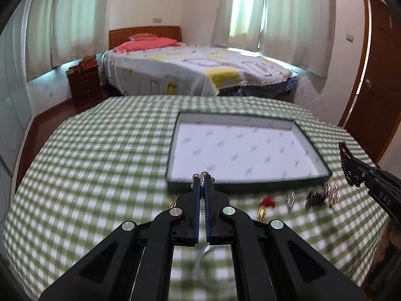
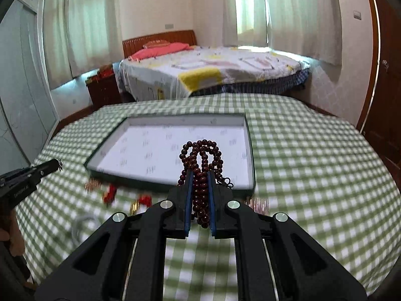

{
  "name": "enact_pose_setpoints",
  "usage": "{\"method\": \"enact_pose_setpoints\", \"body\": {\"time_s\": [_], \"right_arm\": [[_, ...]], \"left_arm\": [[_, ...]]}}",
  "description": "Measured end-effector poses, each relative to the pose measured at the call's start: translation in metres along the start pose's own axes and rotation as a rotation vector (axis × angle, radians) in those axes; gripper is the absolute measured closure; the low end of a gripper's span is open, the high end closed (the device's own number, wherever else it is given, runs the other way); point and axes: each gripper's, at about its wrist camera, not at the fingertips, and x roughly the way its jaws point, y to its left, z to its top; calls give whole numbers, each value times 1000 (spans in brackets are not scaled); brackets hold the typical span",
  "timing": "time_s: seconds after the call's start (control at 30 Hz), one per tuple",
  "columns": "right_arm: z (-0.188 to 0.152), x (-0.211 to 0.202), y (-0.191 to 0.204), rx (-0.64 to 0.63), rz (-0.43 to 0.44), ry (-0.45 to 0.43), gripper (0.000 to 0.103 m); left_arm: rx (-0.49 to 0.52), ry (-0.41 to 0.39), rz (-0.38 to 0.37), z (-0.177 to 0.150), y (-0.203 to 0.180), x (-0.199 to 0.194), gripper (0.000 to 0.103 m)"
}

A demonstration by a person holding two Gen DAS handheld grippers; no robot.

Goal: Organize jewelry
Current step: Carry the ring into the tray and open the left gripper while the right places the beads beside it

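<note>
Left gripper (image 1: 202, 175): black tongs with blue pads, pinched nearly closed on a small silver bead piece (image 1: 203, 176); only a few beads show past the tips, so what kind of piece it is can't be told. Held at the near edge of the tray.
Right gripper (image 2: 200, 173): clamped on a bunched dark red wooden bead string (image 2: 200, 160); loops stick up above the tips and more hangs down between the pads. Held above the tray's near right part.
Tray: shallow rectangular dark-green-edged box lid with white printed lining (image 2: 160, 118), flat on the green-and-white checked tablecloth (image 2: 300, 150).
Loose items: red tassel-like piece with gold stem (image 1: 266, 203), a silvery piece (image 1: 290, 198), and a dark-and-silver cluster (image 1: 323, 195) lie on the cloth just in front of the tray. All motion-blurred, types unreadable.
Partly hidden: a pale ring-like thing (image 1: 200, 258) under the left gripper, mostly covered.
Background: bed with patterned sheet (image 1: 195, 67).
</note>
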Motion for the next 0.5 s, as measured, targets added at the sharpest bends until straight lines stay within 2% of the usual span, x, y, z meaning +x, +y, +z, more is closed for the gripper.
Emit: {"method": "enact_pose_setpoints", "body": {"time_s": [0.27,0.5], "right_arm": [[46,55,-12,6,0,-25,92],[65,125,-28,18,-8,63,92]], "left_arm": [[0,-13,-50,57,-20,56,100],[27,55,-54,85,-38,130,100]]}}
